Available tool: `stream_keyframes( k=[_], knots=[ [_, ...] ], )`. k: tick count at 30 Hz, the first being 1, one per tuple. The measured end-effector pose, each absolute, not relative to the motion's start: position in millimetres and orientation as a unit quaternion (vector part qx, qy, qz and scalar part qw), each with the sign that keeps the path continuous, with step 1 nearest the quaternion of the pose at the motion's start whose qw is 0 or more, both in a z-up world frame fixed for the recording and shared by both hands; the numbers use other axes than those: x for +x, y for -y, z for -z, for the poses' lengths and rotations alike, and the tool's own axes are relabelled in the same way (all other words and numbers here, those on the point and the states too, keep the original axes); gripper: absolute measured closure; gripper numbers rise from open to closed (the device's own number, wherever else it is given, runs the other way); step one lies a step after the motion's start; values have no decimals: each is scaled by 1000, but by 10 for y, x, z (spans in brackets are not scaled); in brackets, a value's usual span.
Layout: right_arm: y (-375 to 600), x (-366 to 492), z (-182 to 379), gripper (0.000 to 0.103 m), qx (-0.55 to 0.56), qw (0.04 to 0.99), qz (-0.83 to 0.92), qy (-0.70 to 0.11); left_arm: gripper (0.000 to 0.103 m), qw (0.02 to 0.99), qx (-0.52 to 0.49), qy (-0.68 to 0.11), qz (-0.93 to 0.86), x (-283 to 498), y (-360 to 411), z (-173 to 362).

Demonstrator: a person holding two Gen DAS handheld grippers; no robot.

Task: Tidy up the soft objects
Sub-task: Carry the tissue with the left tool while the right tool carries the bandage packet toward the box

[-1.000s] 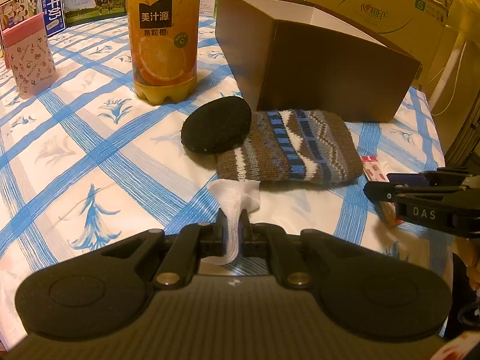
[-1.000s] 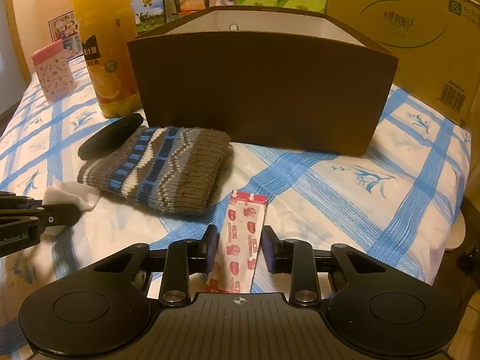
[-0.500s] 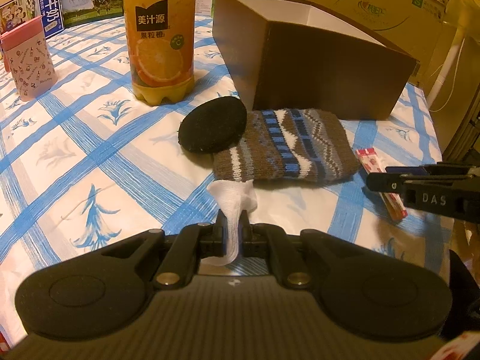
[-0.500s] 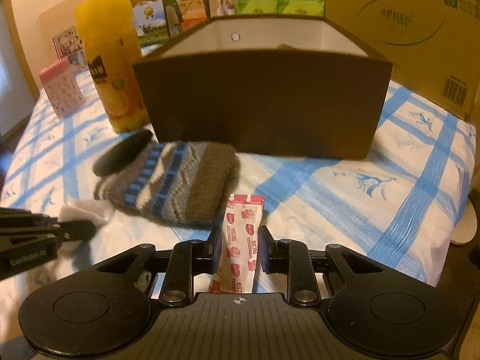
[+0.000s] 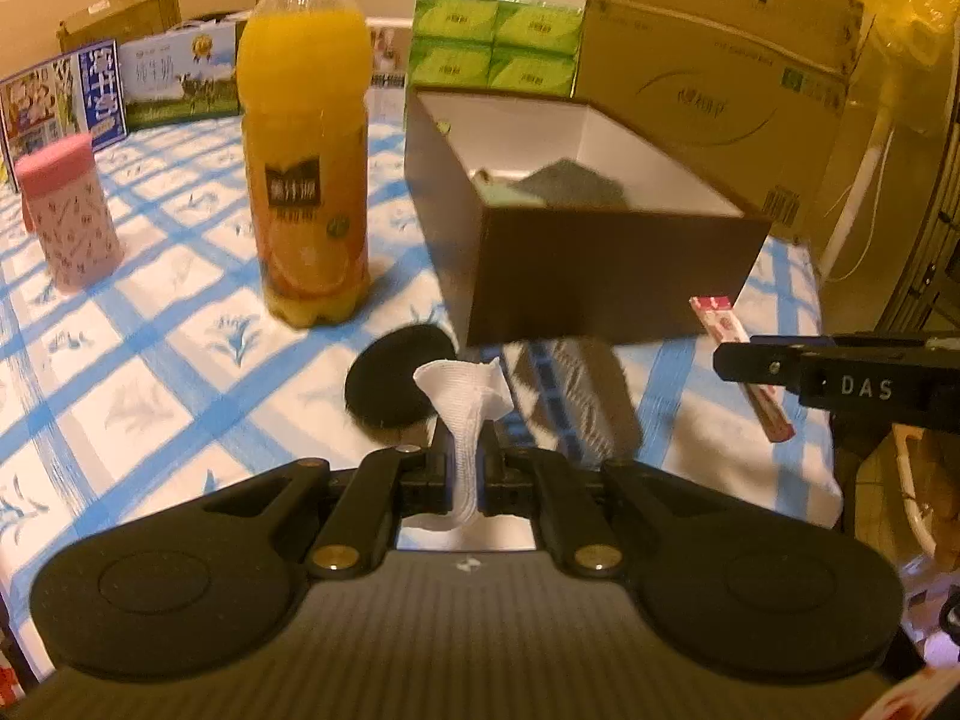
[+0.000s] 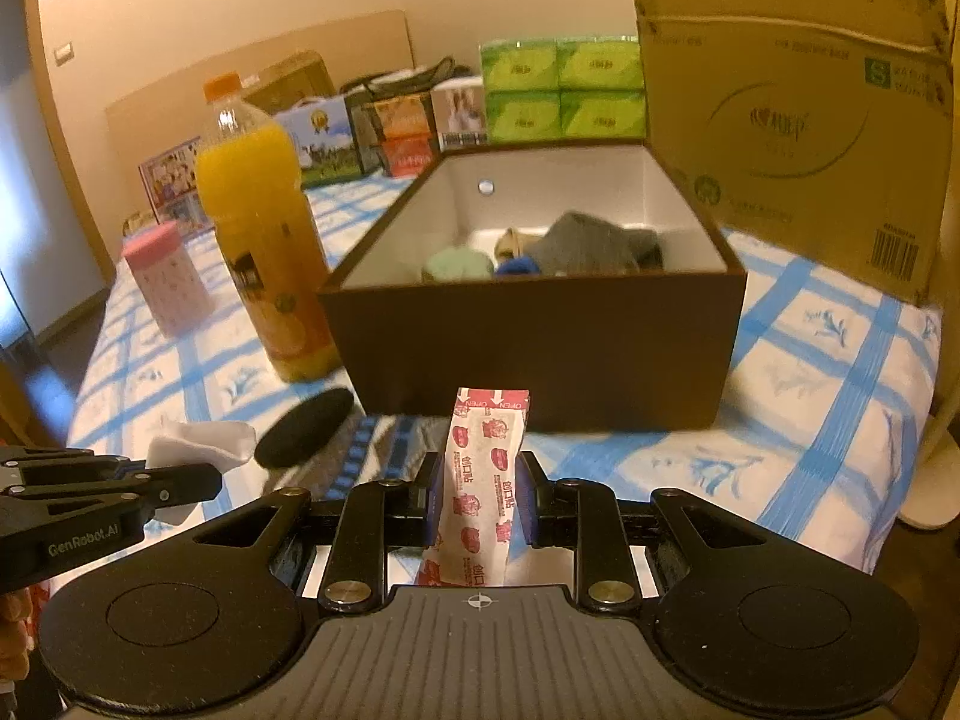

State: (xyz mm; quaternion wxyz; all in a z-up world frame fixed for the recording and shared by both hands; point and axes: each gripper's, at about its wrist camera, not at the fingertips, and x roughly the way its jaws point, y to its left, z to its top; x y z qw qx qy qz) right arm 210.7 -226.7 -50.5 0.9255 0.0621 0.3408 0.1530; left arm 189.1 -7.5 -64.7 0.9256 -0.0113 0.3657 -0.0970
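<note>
Each camera sits just behind its own gripper and looks forward and down along the fingers over the table [image 5: 150, 372]. The left view faces the box [image 5: 600, 276] from its near left corner, the right view meets its long side [image 6: 534, 348] more squarely. Both share the box, the bottle [image 5: 303, 138] and the black pad [image 6: 303, 427], and each catches the other gripper at its edge.

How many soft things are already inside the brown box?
4 show: a grey cloth, a pale green piece, a blue one and a tan bit, all inside the brown box. More may lie hidden below its front wall.
</note>
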Motion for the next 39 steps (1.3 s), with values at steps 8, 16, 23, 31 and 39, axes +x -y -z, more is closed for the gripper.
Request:
stream_keyframes(
  k=[8, 16, 23, 31, 39],
  knots=[
    [2318, 2147, 340, 77, 66, 932, -160, -318, 98, 935, -8, -338, 105, 1911, 151, 376],
    [2438, 2398, 134, 77, 60, 942, -172, -283, 98, 943, 6, -313, 113, 2110, 273, 150],
    [2629, 2858, 18, 77, 67, 942, -183, -274, 98, 948, 36, -289, 128, 2502, 498, -45],
    [2833, 3688, -93, 77, 58, 934, -214, -281, 97, 945, 75, -289, 136, 3255, 836, -167],
    [2960, 4617, -54, 77, 53, 919, -225, -320, 97, 929, 88, -330, 143, 4173, 1051, -146]
  ],
)
